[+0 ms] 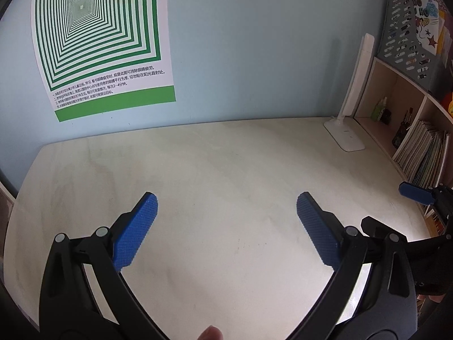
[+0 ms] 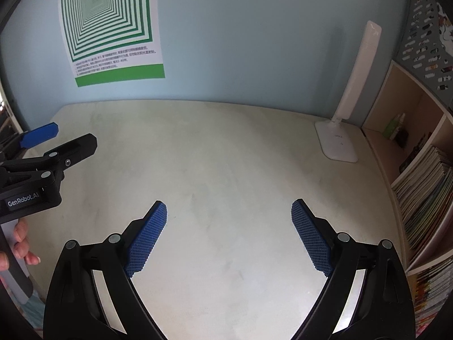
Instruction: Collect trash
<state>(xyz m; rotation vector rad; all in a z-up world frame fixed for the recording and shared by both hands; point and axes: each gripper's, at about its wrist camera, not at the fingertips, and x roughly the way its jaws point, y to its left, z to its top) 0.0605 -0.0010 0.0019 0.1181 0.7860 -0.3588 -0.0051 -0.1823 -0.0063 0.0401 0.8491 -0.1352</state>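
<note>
No trash shows in either view. My left gripper point(image 1: 226, 206) is open and empty, its blue pads point(image 1: 136, 229) spread wide above the pale desk top point(image 1: 220, 164). My right gripper point(image 2: 228, 212) is also open and empty over the same desk point(image 2: 215, 147). The right gripper's blue tip point(image 1: 416, 194) shows at the right edge of the left wrist view. The left gripper point(image 2: 42, 141) shows at the left edge of the right wrist view, held in a hand.
A white desk lamp point(image 2: 348, 96) stands at the desk's back right, also in the left wrist view point(image 1: 351, 107). A shelf unit point(image 2: 419, 147) with books, bottles and a grey file holder borders the right side. A green-striped poster point(image 1: 99, 36) hangs on the blue wall.
</note>
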